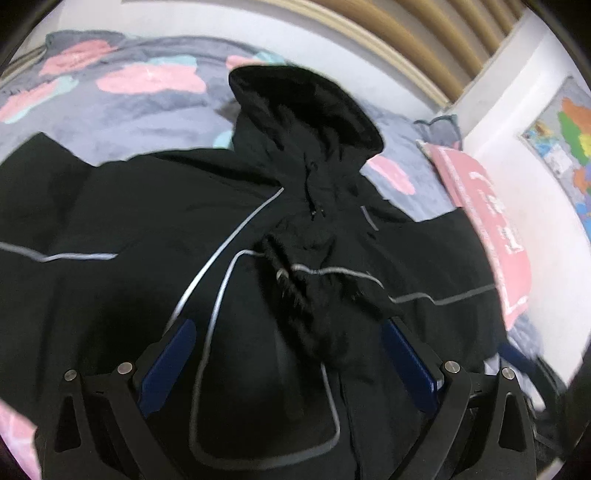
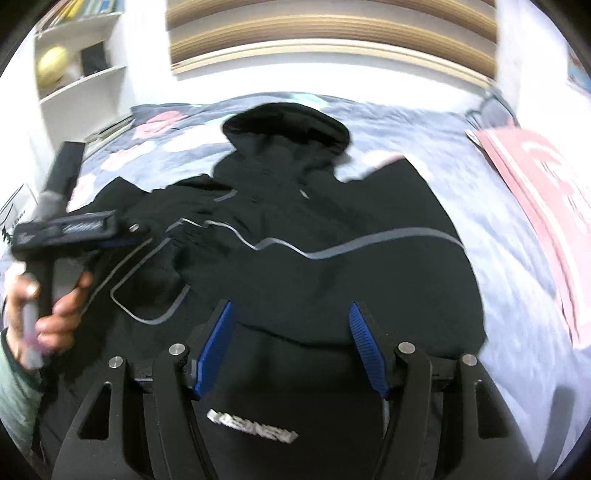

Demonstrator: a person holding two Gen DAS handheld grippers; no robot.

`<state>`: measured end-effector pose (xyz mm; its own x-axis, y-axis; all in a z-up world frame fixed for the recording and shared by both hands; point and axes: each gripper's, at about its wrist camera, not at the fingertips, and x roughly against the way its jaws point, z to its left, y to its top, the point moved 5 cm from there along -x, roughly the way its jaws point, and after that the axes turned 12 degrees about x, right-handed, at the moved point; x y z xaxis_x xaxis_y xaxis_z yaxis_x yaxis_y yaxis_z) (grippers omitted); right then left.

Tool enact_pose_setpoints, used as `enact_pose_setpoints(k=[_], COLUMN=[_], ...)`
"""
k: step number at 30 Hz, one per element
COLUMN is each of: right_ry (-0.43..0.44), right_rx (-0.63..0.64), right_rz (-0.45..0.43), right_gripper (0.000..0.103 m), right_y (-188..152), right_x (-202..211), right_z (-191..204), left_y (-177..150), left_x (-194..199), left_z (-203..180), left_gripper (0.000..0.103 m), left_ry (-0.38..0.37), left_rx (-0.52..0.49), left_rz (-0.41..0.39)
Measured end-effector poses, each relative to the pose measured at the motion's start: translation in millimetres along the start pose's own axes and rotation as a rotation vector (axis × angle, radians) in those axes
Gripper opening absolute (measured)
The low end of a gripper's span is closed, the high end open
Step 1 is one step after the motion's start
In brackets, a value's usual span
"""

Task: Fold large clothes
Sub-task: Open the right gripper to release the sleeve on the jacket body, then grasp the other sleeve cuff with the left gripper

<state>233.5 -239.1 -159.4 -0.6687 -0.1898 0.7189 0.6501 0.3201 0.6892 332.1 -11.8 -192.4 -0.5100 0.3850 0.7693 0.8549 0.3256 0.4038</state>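
Lying spread across the bed [image 2: 480, 258], hood toward the headboard [image 2: 332, 22], the black jacket [image 2: 332, 266] is judged soft, limp and fairly bulky, its smooth shell likely slippery; hems, cuffs or sleeve seams would be gripped best, pinched through few layers. White lettering near its bottom edge is seen but too blurred to be read, as are the white characters on the pink sheet [image 2: 546, 206] right of the jacket. The left gripper [image 1: 288, 343] and the right gripper [image 2: 290, 332] are held above the jacket, fingers apart, nothing clamped.
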Motion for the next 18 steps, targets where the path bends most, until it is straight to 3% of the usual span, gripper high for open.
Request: enact_pose_setpoints(k=[2, 3, 4, 5, 6, 10, 13, 15, 18], right_ry=[-0.024, -0.036, -0.044, -0.05, -0.061, -0.108, -0.119, -0.115, -0.074], right_rx=[-0.011, -0.015, -0.021, -0.023, -0.026, -0.046, -0.106, -0.152, -0.196], right_rz=[0.018, 0.029, 0.035, 0.037, 0.035, 0.005, 0.002, 0.024, 0.095], right_gripper=[0.066, 0.066, 0.066, 0.066, 0.066, 0.066, 0.066, 0.066, 0.066], right_y=[-9, -13, -15, -16, -16, -5, 5, 11, 11], right_x=[0, 0, 0, 2, 5, 15, 7, -13, -61], right_z=[-8, -12, -16, -18, -22, -40, -58, -69, -74], left_y=[3, 3, 3, 1, 1, 15, 31, 35, 23], left_x=[-21, -31, -39, -49, -51, -11, 33, 50, 41], left_z=[-3, -5, -7, -10, -9, -8, 20, 52, 98], left_gripper=[0.1, 0.085, 0.047, 0.028, 0.022, 0.021, 0.021, 0.021, 0.021], left_ry=[0.029, 0.038, 0.046, 0.045, 0.041, 0.035, 0.044, 0.1, 0.191], left_rx=[0.012, 0.016, 0.01, 0.001, 0.003, -0.013, 0.041, 0.088, 0.132], left_rz=[0.027, 0.033, 0.044, 0.087, 0.093, -0.046, -0.129, -0.123, -0.021])
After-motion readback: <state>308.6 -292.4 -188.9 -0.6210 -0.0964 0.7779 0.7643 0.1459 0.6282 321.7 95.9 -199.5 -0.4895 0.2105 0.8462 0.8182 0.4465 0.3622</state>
